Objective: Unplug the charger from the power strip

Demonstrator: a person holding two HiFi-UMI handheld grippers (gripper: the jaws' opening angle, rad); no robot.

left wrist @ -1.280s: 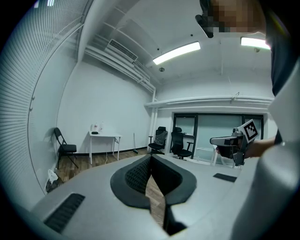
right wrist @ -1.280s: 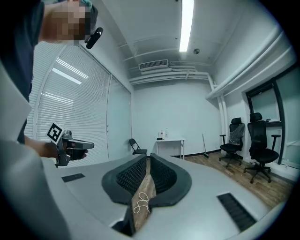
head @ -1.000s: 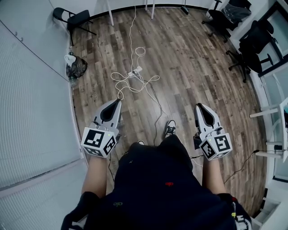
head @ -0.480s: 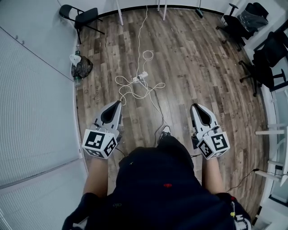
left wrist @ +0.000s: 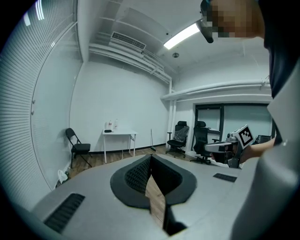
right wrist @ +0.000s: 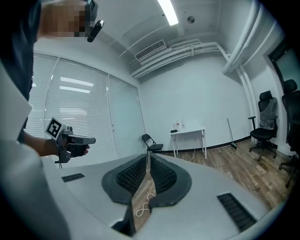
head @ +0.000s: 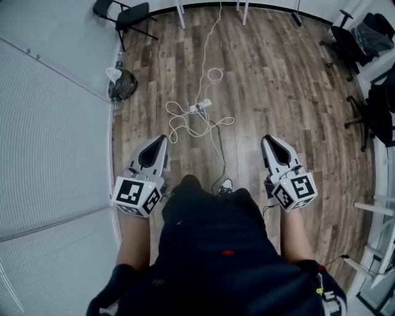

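Observation:
A white power strip (head: 201, 106) lies on the wooden floor ahead, amid loops of white cable (head: 185, 126) that trail toward the far wall. Whether a charger sits in it is too small to tell. My left gripper (head: 162, 139) and right gripper (head: 266, 140) are held at waist height, well short of the strip, both pointing forward. Each has its jaws shut with nothing between them. Through the right gripper's jaws a loop of white cable (right wrist: 143, 206) shows on the floor. The left gripper (right wrist: 75, 140) shows in the right gripper view, and the right gripper (left wrist: 234, 143) in the left gripper view.
A folding chair (head: 126, 15) and a dark bag (head: 121, 84) stand by the left wall of blinds. White table legs (head: 182, 6) rise at the far wall. Office chairs (head: 364, 37) line the right side. A dark cable (head: 217, 154) runs back toward the person's feet.
Both grippers have moved forward with the person's walk. The power strip and cables now sit lower in the head view, nearer to me. Jaws stayed shut.

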